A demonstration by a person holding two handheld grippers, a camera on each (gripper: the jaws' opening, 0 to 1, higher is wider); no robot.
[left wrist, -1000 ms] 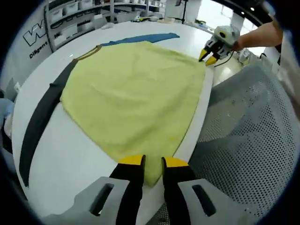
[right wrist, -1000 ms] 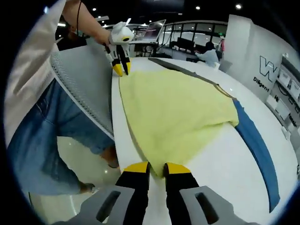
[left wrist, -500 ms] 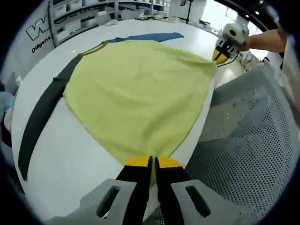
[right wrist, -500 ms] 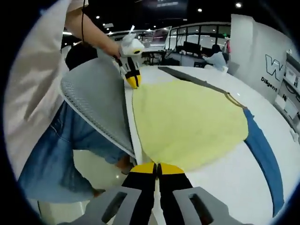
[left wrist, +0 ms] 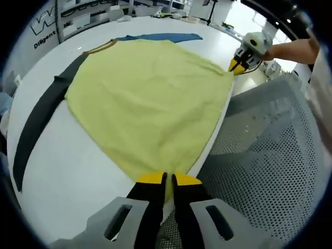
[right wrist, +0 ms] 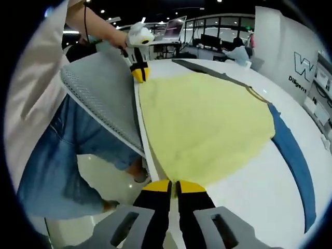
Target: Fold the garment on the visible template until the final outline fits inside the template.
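A yellow garment (left wrist: 145,98) lies spread flat on the white round table (left wrist: 78,171). A black strip (left wrist: 39,119) and a blue strip (left wrist: 161,37) of the template show along its far edges. My left gripper (left wrist: 168,181) is shut on the near corner of the garment's hem at the table edge. In the same view my right gripper (left wrist: 239,63) holds the hem's other corner. In the right gripper view, my right gripper (right wrist: 174,185) is shut on its corner of the garment (right wrist: 207,119), and the left gripper (right wrist: 139,75) pinches the far corner.
A grey mesh chair back (left wrist: 270,155) stands close against the table edge between the two grippers, also seen as the chair back (right wrist: 104,98). The person's jeans (right wrist: 62,166) are behind it. Shelves and desks stand beyond the table.
Both grippers were open a second ago and have shut on the two hem corners. Both views have shifted slightly since.
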